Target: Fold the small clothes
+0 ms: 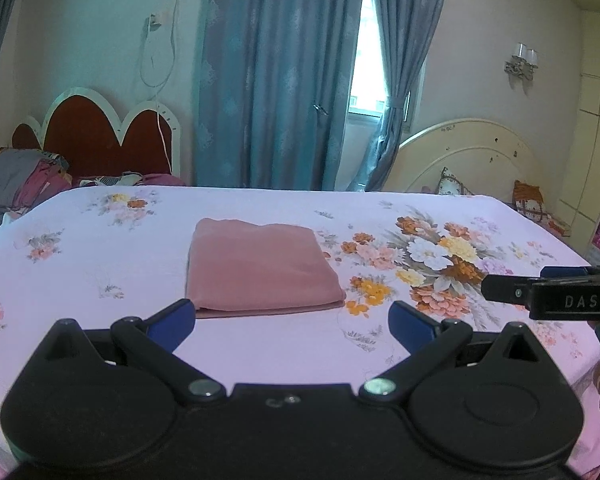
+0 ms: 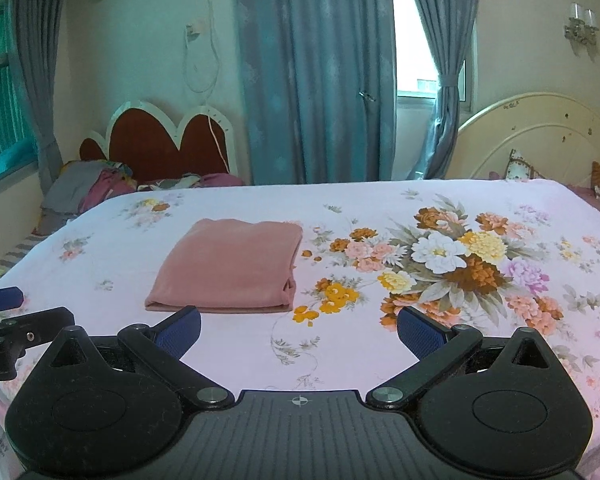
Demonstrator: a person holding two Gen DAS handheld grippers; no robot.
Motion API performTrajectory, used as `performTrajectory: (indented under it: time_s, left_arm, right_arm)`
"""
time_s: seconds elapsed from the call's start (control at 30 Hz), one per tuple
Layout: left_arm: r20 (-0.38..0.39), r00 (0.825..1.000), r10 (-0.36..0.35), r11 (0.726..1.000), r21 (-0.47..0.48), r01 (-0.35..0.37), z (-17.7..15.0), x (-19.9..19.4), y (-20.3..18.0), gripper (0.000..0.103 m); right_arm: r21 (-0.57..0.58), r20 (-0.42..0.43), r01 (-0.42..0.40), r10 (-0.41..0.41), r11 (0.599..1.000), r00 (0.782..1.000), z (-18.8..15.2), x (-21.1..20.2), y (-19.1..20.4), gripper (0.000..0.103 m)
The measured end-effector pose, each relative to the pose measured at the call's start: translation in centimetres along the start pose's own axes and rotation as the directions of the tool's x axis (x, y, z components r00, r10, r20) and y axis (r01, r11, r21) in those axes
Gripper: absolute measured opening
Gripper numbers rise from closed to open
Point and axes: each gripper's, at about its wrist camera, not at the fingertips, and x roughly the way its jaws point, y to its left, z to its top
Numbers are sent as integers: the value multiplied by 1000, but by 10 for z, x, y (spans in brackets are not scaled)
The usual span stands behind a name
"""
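Since the pink cloth already lies as a flat, squared-off rectangle on the bed, my read is the fold on this piece is done or one fold short of done.

- Cloth: middle of the flowered sheet, left of the big bouquet print. Layered edges show along the near side and at the near right corner in the right wrist view. Nothing touches it.
- Left hand-held gripper: fingers spread wide, nothing between them, sitting just short of the cloth's near edge.
- Right hand-held gripper: also spread and empty, near the cloth's near right corner, aimed more at bare sheet.
- Each gripper shows at the edge of the other's view, so they sit side by side at the near edge of the bed.

Next move, as I judge it: either leave this piece and fetch another, or take the near edge at both corners and fold once more. The second needs all layers caught in each pinch, else the stack shears. No other loose small garment is visible on the sheet; a heap of clothes lies off the far left, contents unclear.
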Motion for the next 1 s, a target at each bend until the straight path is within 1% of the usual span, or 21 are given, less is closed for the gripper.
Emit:
performTrajectory:
  time_s: [0.1, 0.57, 1.0]
  left_arm:
    - [3, 1000, 2, 1000, -1, -2, 1, 0, 2, 103]
    - [9, 1000, 10, 1000, -14, -10, 2, -4, 7, 103]
    - [13, 1000, 13, 1000, -1, -13, 3, -4, 7, 103]
  right_arm:
    - [-12, 5, 9, -9, 1000, 1000, 1, -1, 3, 103]
    - [-15, 8, 4, -4, 1000, 1000, 3, 1, 6, 103]
    - [-22, 11, 2, -2, 1000, 1000, 3, 0, 8, 103]
